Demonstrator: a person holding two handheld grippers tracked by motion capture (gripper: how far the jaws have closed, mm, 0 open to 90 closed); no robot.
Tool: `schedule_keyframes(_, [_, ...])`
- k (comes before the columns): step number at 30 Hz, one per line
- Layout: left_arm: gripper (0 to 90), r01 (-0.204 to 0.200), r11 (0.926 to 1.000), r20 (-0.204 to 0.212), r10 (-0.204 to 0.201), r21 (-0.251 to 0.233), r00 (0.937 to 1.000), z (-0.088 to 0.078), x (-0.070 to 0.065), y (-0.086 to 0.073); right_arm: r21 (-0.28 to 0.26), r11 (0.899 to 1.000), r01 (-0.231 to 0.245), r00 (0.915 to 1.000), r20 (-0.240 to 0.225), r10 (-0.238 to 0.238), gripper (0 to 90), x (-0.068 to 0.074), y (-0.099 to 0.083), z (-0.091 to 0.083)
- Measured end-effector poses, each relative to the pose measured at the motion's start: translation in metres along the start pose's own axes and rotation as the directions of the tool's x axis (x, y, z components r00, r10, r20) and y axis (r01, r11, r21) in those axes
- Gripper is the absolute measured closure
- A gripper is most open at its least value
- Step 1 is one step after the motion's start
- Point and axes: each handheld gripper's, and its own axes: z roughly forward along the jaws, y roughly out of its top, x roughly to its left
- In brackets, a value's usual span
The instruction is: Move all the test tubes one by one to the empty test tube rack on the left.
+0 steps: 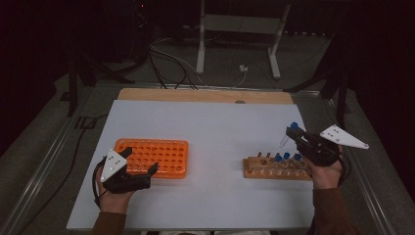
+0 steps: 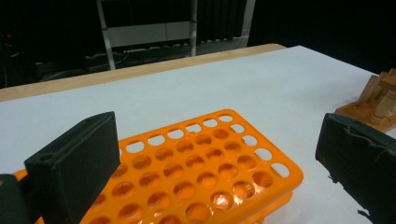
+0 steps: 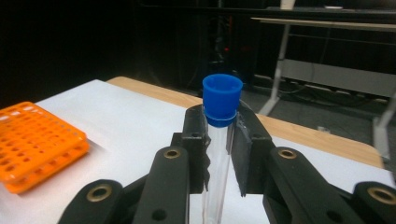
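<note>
We saw the right gripper [image 1: 297, 135] raised above the wooden rack [image 1: 276, 169], at about four o'clock on the white table [image 1: 210, 132] in the high view. Its jaws were closed on a clear test tube [image 3: 217, 154] with a blue cap [image 3: 222, 99]. In the right gripper view the two black pads pressed the tube from both sides just under the cap, and the cap stood out above the pads. In the high view the tube was tilted, its cap pointing toward eleven o'clock, and it was clear of the rack, not touching it. The wooden rack below held other blue-capped tubes [image 1: 287, 157], standing upright in its holes close to the right hand [image 1: 325, 174].

The left gripper [image 1: 143, 163] was at about eight o'clock on the table. Its jaws stood wide apart and held nothing. In the left gripper view one jaw rose at the left and the other at the right, and the orange rack [image 2: 196, 172] lay between them, lower down. We could not tell whether a jaw touched this rack; in the high view the gripper was at its near edge. The holes of the orange rack that we could see were empty. The two racks were well apart, the orange one at nine o'clock and the wooden one at three o'clock from the middle of the table.
</note>
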Motion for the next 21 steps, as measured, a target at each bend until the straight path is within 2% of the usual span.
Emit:
schedule_keyframes(7, [0.7,-0.004,1.0000,0.015,0.004,-0.003,0.9999,0.010,-0.006,0.007,0.009,1.000,-0.008,0.9988,-0.047,0.008,76.7,0.022,0.003,0.020])
schedule_keyframes(11, [0.7,-0.007,0.9999,0.033,0.007,-0.009,0.9994,0.016,-0.012,0.012,0.023,1.000,0.008,0.9967,-0.082,-0.006,76.7,0.039,0.004,0.031])
schedule_keyframes(21, [0.7,-0.010,0.9998,0.092,0.011,-0.019,0.9957,0.034,-0.028,0.021,0.038,0.999,0.038,0.9851,-0.169,-0.031,76.7,0.077,0.008,0.059])
